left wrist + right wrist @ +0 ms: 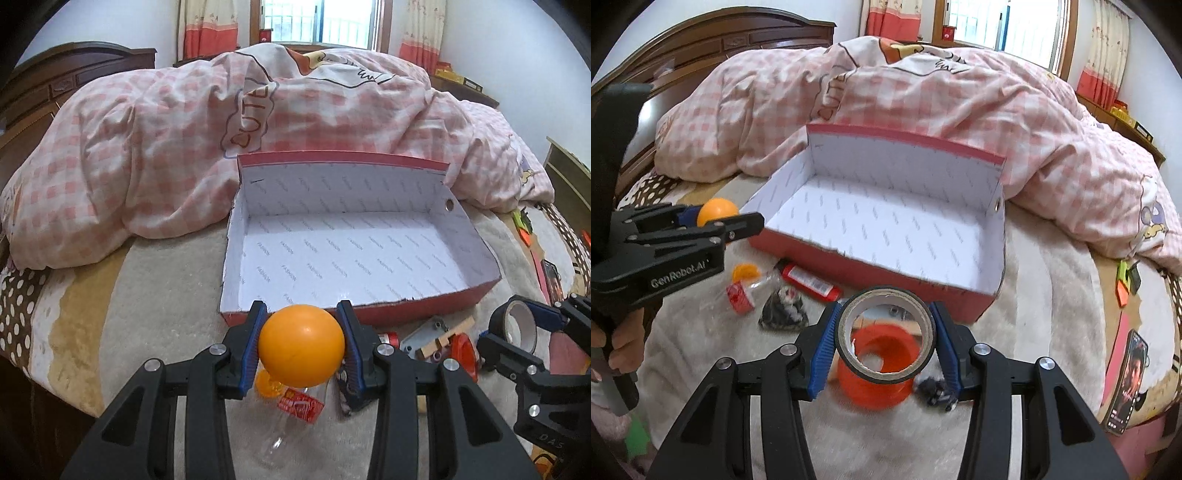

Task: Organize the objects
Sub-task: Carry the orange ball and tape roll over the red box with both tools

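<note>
1. Grippers came nearest in both views. The left gripper (301, 345) was clamped on an orange ball (301, 345), its blue pads pressed against the ball's two sides, jaws only partly apart. The ball was carried clear of the bed, just short of the box's near wall.
2. The right gripper (886, 341) was clamped on a roll of tape (886, 341), a pad on each outer side of the ring, jaws partly apart. The roll was held on edge with its hole facing the camera, above the bed surface.
3. Loose items lay on the beige blanket (1045, 295) between the grippers and the box: an orange-red spool (875, 369) directly under the tape, a clear plastic bottle (753, 286) with an orange cap and red label, a red tube (809, 282) against the box's near wall, and a small black-and-white packet (783, 308). A grey plate with a wooden block (439, 338) sat near the box's near right corner.
4. The red box (424, 312) stood open mid-bed, its white printed interior bare, its lid raised at the far edge.
5. A phone (1126, 384) and orange-green tags (1124, 284) lay at the bed's right edge.
6. A pink checked duvet (147, 147) was heaped behind the box; a wooden headboard (746, 33) and a curtained window (317, 22) stood farthest.
</note>
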`<state>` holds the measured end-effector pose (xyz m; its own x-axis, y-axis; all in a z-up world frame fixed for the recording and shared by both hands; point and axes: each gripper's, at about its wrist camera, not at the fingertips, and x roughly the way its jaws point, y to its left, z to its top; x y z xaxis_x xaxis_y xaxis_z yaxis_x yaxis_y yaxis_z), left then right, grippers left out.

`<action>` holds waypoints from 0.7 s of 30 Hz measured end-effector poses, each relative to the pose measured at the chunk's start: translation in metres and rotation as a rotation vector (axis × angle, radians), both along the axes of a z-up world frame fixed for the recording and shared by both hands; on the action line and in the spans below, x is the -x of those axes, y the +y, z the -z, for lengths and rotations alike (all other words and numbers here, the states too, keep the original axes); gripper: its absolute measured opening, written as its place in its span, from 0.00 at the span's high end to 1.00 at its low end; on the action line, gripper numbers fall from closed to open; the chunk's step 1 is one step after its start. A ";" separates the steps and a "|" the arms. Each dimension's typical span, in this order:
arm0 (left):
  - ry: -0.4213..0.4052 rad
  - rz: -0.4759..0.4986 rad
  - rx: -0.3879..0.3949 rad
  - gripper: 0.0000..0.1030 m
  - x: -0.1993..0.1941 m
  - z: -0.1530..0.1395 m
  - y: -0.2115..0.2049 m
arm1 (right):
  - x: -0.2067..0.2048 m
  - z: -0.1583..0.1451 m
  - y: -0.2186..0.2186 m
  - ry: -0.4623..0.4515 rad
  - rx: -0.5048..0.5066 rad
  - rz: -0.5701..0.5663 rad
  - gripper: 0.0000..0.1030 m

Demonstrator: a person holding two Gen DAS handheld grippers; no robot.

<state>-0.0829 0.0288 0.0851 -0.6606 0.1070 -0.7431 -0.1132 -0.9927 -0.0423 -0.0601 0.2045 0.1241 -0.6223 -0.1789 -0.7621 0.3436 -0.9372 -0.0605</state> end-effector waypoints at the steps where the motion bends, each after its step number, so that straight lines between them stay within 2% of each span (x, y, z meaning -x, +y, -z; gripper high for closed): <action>1: -0.007 -0.002 0.001 0.63 0.004 0.001 0.001 | 0.003 -0.001 0.001 0.003 0.000 0.002 0.52; 8: -0.115 -0.032 -0.028 0.63 0.047 0.013 0.006 | 0.038 -0.011 0.003 0.041 0.022 0.025 0.52; 11: -0.136 -0.049 0.002 0.63 0.066 0.017 0.011 | 0.057 -0.011 0.002 0.045 0.035 0.036 0.52; 21: -0.214 -0.092 0.042 0.63 0.113 0.046 0.026 | 0.114 0.019 0.000 -0.007 0.041 0.087 0.52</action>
